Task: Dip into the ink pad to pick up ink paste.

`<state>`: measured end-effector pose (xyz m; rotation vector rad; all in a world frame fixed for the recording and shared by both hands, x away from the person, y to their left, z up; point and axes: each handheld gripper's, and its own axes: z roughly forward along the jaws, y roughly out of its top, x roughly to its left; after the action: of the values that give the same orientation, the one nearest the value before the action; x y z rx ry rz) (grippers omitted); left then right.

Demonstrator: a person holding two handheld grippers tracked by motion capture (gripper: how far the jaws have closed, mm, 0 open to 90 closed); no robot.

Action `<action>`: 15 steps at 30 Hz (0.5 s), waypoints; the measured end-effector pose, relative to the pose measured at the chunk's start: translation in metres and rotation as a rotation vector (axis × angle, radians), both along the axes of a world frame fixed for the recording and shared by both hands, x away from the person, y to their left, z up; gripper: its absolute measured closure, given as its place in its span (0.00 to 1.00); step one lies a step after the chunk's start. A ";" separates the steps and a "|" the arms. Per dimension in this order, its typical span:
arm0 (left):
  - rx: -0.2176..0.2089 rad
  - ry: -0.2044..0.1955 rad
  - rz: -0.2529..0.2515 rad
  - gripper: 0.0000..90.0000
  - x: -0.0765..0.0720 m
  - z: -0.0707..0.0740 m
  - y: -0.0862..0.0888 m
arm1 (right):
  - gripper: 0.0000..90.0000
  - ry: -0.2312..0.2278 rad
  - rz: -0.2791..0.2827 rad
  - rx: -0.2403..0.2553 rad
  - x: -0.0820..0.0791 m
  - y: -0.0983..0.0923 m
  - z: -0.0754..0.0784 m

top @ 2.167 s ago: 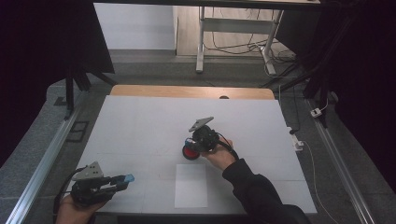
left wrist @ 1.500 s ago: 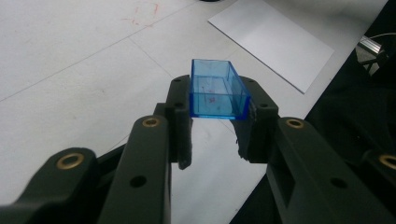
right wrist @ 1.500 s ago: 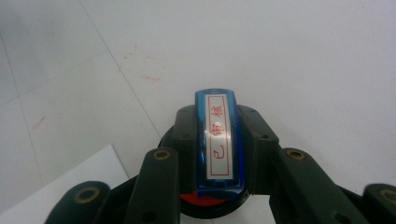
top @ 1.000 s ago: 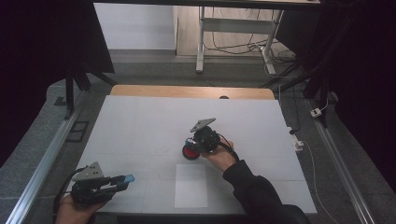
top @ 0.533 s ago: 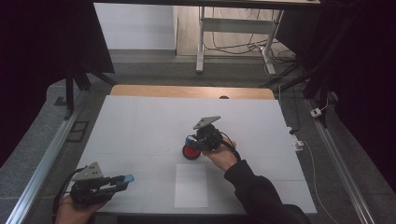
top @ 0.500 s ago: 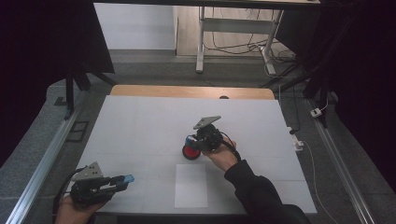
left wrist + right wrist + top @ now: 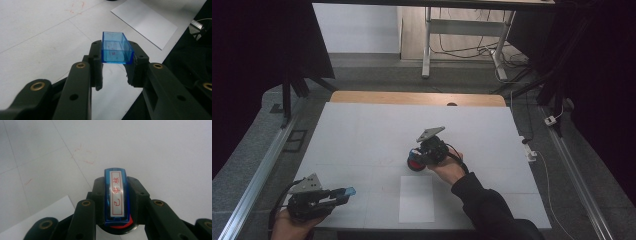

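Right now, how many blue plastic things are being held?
2: a clear blue cap in the left gripper, and a blue stamp in the right gripper, mid-table.

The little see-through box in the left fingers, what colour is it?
Blue, clearest in the left gripper view: the clear blue plastic box.

Left hand at near-left table corner, low, wrapped round left gripper. Gripper lies roughly level, pointing right across table; grey three-cornered plate on top, cable trailing back. Jaws closed in on small clear blue piece held between pads.

Right forearm in dark sleeve enters from bottom, angled toward table centre. Right hand grasps right gripper, tilted down and left, grey plate raised behind. Jaws clamped on narrow blue-edged object, pads pressing both its sides.
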<state>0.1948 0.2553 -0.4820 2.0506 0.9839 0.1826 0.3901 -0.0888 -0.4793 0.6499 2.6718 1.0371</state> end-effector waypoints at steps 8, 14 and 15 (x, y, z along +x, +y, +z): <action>0.001 0.000 0.000 0.76 0.000 0.000 0.000 | 0.79 0.006 -0.003 -0.012 0.002 0.000 -0.005; 0.001 0.002 0.001 0.76 0.001 0.000 0.000 | 0.79 0.000 -0.003 -0.014 0.001 0.002 -0.006; 0.000 0.003 0.001 0.76 0.001 0.000 0.000 | 0.79 -0.006 -0.001 -0.022 0.000 0.003 -0.006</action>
<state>0.1955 0.2551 -0.4822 2.0514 0.9869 0.1799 0.3903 -0.0857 -0.4857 0.6435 2.6735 1.0068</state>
